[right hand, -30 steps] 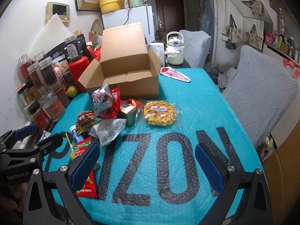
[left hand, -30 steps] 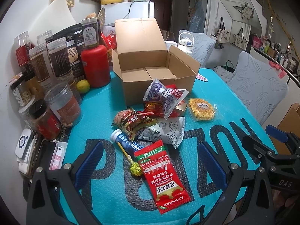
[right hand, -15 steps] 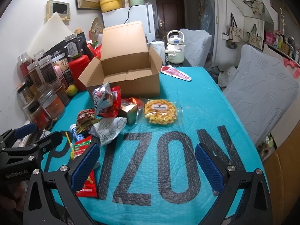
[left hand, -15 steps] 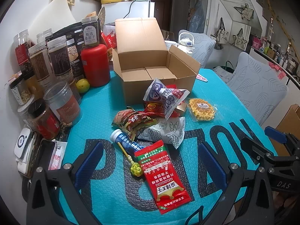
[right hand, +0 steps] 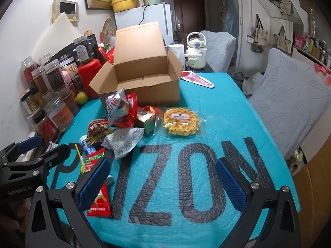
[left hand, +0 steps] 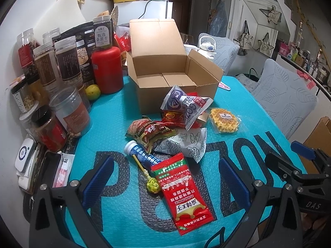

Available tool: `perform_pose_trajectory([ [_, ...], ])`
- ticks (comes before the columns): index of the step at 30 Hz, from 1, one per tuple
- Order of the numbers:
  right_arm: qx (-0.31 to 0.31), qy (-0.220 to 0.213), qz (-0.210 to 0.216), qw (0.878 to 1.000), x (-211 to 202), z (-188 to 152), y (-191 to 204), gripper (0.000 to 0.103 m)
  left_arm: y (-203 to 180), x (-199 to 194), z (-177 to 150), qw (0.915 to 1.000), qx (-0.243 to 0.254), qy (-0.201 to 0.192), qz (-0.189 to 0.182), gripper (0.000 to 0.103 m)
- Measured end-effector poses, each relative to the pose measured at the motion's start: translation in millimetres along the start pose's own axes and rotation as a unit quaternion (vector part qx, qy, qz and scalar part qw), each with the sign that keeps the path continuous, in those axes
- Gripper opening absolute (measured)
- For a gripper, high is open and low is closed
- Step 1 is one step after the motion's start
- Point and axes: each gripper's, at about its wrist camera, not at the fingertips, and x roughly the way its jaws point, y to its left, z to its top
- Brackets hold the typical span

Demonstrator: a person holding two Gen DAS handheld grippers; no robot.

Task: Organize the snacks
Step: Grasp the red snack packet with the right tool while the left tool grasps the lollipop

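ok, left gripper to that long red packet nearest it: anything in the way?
Nothing visible. The left gripper is open, and the red packet lies flat between its fingers on the teal mat. A lollipop lies along the packet's left edge, close enough to get caught.

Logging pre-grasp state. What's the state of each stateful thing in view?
Box: open, flaps up, empty.
Waffle: sealed in clear wrap, flat on the mat.
Red packet: sealed, lying flat.
Tube: capped, on its side.
Left gripper: open, empty.
Right gripper: open, empty.
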Motion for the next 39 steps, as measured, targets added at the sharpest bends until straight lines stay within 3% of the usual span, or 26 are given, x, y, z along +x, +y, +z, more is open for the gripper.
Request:
perform_pose_trajectory([
  [9,-0.007,0.025,0.035,0.999,21,-12,16,0.103,15,2,-12,0.9999,-0.006,0.007,0.007,0.103],
  [22,-0.059,0.084,0.105,0.989,67,-29,70,0.103,73,20,-47,0.9964,-0.061,0.049,0.033,0.103],
  [29,-0.086,0.115,0.118,0.983,95,-42,97,0.103,104,28,-63,0.9923,-0.090,0.068,0.052,0.103],
  [32,-0.094,0.134,0.117,0.979,107,-48,106,0.097,115,31,-68,0.9907,-0.104,0.073,0.049,0.103],
  [35,-0.109,0.147,0.101,0.978,114,-53,113,0.085,121,33,-69,0.9897,-0.114,0.075,0.042,0.103],
  [38,-0.122,0.144,0.081,0.979,115,-55,115,0.065,120,37,-67,0.9900,-0.114,0.075,0.033,0.103],
  [39,-0.119,0.142,0.082,0.979,114,-55,113,0.052,118,39,-66,0.9903,-0.113,0.076,0.030,0.103],
])
